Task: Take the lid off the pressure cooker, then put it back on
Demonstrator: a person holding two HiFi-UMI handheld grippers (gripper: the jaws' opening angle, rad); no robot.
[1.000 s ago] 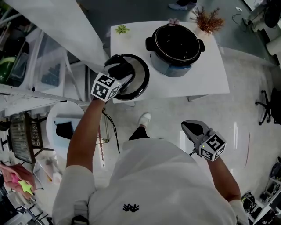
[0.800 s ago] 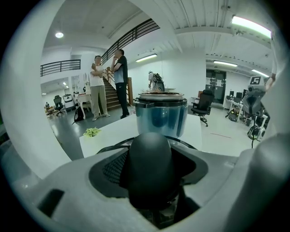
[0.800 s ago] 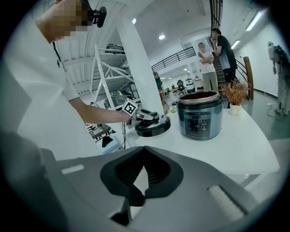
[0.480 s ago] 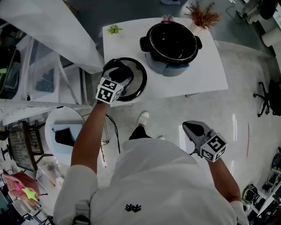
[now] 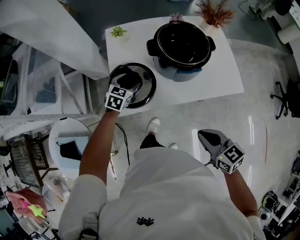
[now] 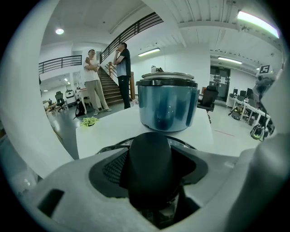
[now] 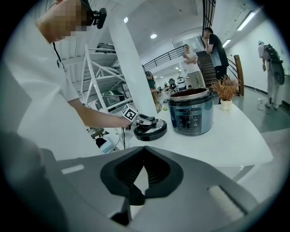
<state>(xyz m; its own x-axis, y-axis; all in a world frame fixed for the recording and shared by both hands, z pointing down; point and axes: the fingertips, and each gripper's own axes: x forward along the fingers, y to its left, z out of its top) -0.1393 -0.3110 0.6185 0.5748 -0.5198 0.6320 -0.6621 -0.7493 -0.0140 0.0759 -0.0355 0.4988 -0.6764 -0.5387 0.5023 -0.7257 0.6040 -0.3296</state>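
Observation:
The pressure cooker pot [image 5: 183, 44] stands open at the back of the white table [image 5: 220, 79], its dark inside showing. Its round lid [image 5: 146, 88] lies near the table's front left corner and looks to rest on the top. My left gripper [image 5: 129, 79] is shut on the lid's black knob [image 6: 149, 167], which fills the space between the jaws. Beyond the knob, the blue-grey pot [image 6: 166, 104] shows in the left gripper view. My right gripper [image 5: 208, 137] hangs shut and empty off the table's front right. From there the lid [image 7: 151, 130] and the pot [image 7: 192, 112] are both visible.
A small green plant [image 5: 118, 32] and a dried reddish plant [image 5: 213, 10] sit along the table's back edge. White shelving and a slanted white beam [image 5: 56, 33] crowd the left side. A round white stand [image 5: 65, 136] is below left. Two people [image 6: 108, 72] stand by the stairs.
My left gripper has sunk with the lid, down onto the table's front left corner. The right gripper has stayed in place.

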